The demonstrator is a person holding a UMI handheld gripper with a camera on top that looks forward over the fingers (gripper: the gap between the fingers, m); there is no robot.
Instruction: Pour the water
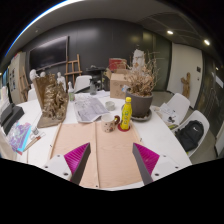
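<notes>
A yellow bottle with a dark cap stands upright on the white table, beyond my fingers and a little to the right. A small dark cup stands just left of it. My gripper is open and empty, its pink pads spread wide over a tan wooden board. Nothing is between the fingers.
A potted dried plant stands behind the bottle. A paper bag with dried stems stands at the left. Crumpled paper lies mid-table. A black chair is at the right, cardboard boxes at the back.
</notes>
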